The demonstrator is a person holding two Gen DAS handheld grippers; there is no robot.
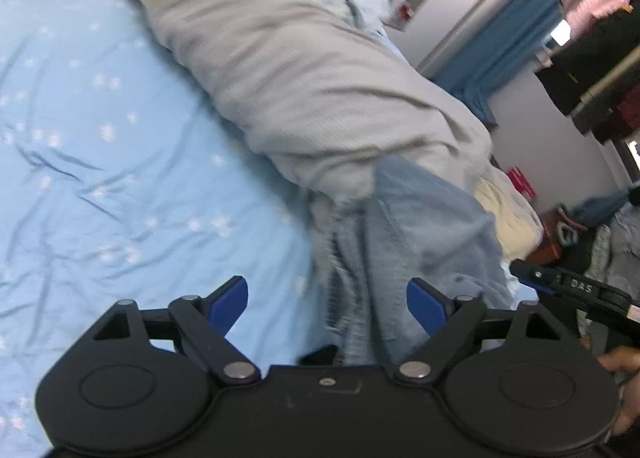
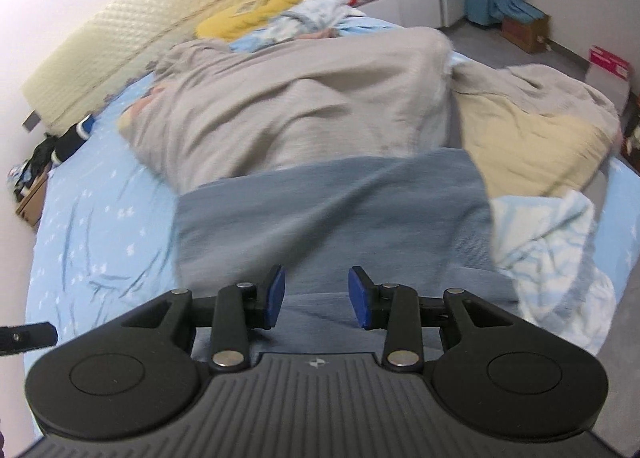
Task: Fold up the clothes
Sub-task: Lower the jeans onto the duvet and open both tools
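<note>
The soft blue-grey cloth garment (image 2: 328, 209) lies spread on the light blue starry bed sheet (image 1: 100, 161), probably for folding, under the wide-open, empty left tool (image 1: 327, 300) and the half-open, seemingly empty right tool (image 2: 316, 296).

A wide bed carries everything; its light blue sheet (image 2: 100, 225) has small white marks and many wrinkles. On the sheet lies a big grey blanket (image 2: 304, 105), crumpled, with a beige part (image 2: 528, 137) at the right. A blue-grey garment (image 2: 332, 209) lies in front of the blanket and overlaps its near edge. Just beside it is a pale blue cloth (image 2: 552, 250). A yellow pillow (image 2: 252, 13) rests near the padded headboard (image 2: 152, 25).
</note>
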